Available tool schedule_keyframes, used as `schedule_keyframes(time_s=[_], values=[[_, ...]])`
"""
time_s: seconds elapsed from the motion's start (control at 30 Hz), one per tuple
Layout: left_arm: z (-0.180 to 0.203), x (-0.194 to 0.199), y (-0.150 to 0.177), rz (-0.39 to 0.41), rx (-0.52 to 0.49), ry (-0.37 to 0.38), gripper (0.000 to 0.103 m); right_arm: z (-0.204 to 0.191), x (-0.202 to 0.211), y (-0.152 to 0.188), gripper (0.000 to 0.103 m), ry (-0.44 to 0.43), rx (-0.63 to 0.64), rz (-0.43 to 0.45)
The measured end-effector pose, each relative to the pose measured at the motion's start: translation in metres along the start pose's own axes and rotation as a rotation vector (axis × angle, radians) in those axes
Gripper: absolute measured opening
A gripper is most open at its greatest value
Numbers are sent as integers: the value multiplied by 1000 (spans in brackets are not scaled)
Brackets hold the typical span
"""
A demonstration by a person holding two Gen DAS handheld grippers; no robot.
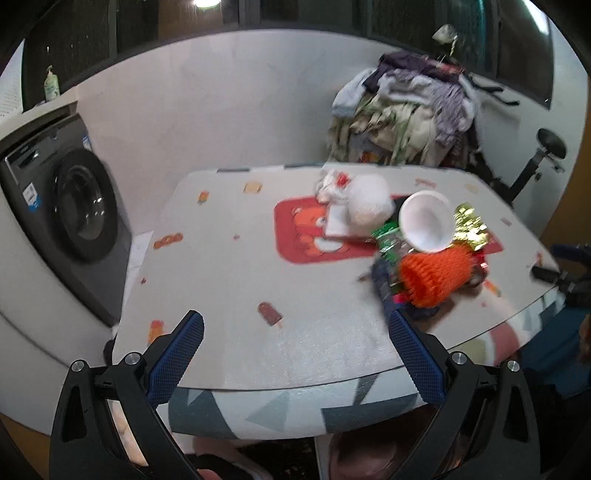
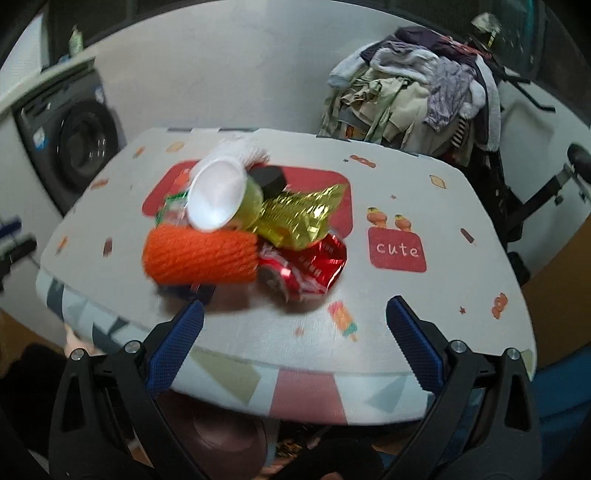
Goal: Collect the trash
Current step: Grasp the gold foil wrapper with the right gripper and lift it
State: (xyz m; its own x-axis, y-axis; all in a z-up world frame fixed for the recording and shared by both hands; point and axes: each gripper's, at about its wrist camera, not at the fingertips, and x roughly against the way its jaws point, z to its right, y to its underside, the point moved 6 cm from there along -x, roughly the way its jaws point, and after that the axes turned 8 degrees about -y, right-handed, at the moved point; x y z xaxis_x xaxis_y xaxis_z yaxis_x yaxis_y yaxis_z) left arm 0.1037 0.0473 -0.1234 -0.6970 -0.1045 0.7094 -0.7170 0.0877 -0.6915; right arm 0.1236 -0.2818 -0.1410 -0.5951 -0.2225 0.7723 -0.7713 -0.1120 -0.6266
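where legible, mat (image 2: 480, 206) label "cute" (image 2: 398, 250)

Lighting: dim indoor; one lamp (image 1: 205, 3) glaring at top. Quality: motion blur over trash (image 2: 236, 221) and table (image 1: 229, 280); strong fisheye bending, dark corners.

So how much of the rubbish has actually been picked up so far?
None that shows. The heap sits untouched on the table: orange foam net, white cup, gold wrapper, crushed red can, black lid. Nothing is in hand: the left gripper and right gripper are both open and empty. No bin is visible, so every piece is left.
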Motion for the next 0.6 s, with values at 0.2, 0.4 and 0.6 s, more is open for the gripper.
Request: schedule_keyframes(time_s=[0.2,0.4,0.6], values=[[-8,-23,-3,-27,53,12,98,34,-35,-32,90,-78,-71,53],[-15,-41,-11,-36,74,-2,84,61,-99,-59,75,-169,-192,38],[-11,-54,-18,-56,73,17,77,78,-145,-65,53,-229,-339,12]])
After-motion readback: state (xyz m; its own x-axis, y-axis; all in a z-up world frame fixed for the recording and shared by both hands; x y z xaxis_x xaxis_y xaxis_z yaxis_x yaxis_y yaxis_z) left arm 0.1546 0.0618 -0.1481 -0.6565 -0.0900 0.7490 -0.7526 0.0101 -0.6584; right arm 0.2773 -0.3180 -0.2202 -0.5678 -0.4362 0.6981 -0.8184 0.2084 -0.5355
